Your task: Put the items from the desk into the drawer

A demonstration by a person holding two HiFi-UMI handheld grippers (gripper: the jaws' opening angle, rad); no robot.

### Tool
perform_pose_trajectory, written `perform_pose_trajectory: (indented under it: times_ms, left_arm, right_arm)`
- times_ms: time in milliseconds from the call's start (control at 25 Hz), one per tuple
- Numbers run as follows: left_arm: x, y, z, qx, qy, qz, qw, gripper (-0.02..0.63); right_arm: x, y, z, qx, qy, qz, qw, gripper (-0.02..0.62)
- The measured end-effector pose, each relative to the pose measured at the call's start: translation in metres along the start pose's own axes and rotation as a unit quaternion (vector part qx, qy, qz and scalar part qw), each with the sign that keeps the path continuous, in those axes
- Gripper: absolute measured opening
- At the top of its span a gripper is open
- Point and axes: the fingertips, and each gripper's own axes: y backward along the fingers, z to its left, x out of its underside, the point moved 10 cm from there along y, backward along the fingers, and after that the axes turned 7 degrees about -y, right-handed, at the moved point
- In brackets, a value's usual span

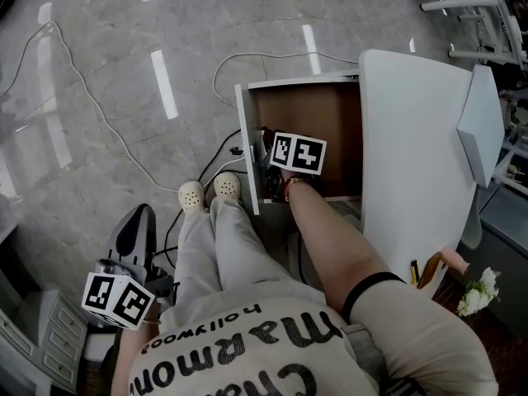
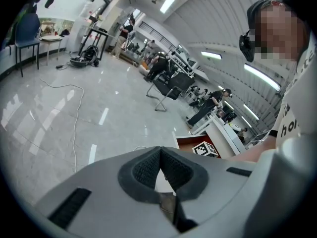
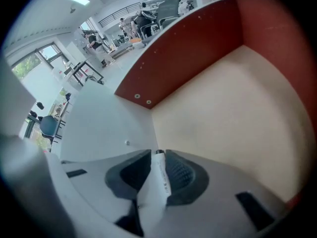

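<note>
Gripped a thin white tube (image 3: 159,180) between the fingers (image 3: 182,175) of the right gripper (image 3: 157,153), down inside the open drawer (image 3: 233,108), over its pale floor. Looked light and smooth, so likely slippery, and maybe soft enough to squash. Seemed best to pinch it gently round the middle, not by its tip. Saw the left gripper (image 2: 160,149) closed on nothing, well away from the drawer.

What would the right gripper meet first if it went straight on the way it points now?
Most likely the pale floor of the drawer; nothing lies before the right gripper and its white pen.
</note>
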Motion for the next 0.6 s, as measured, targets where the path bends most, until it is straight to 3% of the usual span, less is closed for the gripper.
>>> perform_pose_trajectory:
  times_ms: [320, 600]
  left_arm:
    - [-0.031, 0.012, -0.016, 0.035, -0.025, -0.024, 0.9988, -0.002]
    - [-0.063, 0.034, -0.031, 0.071, -0.048, -0.068, 0.994, -0.002]
  right_arm:
    - [0.0, 0.051, 0.031, -0.008, 0.059, -0.01, 0.998, 0.06]
    - [-0.002, 0.105, 0.056, -0.019, 0.041, -0.057, 0.997, 0.031]
